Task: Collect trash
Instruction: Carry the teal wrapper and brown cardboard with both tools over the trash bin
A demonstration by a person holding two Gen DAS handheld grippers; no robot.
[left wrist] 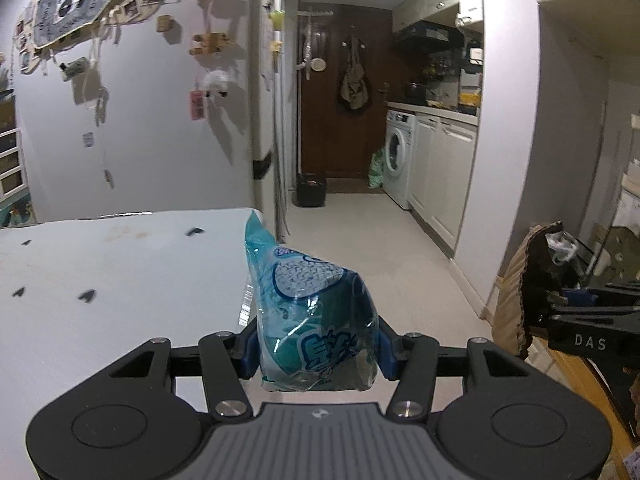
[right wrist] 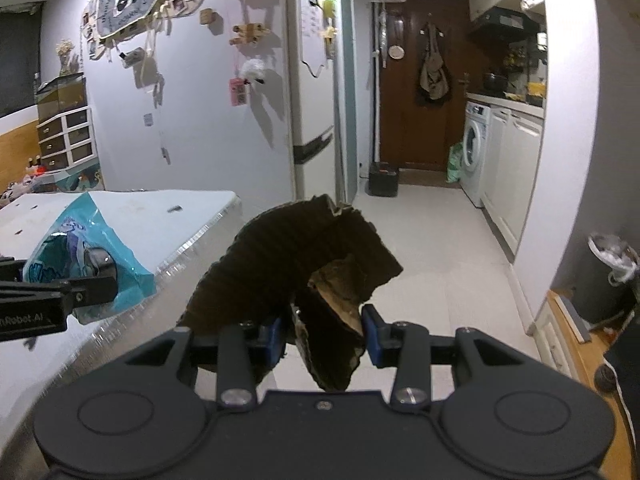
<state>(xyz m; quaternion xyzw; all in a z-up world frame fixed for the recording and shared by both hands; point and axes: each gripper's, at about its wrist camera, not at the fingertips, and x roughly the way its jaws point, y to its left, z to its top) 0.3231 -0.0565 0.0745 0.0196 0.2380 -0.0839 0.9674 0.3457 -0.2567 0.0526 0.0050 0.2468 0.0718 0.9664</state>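
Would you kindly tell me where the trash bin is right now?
In the right wrist view, the lined trash bin stands at the far right, on the floor beside the white wall.

A pale wall (right wrist: pixel 208 120) hung with photos and wooden ornaments runs to a tall white fridge (right wrist: pixel 312 92). Beyond it a light floor (right wrist: pixel 420 248) leads to a dark brown door (right wrist: pixel 420 80) — a washing machine (right wrist: pixel 476 152) and white cabinets (right wrist: pixel 516 168) line the right side.
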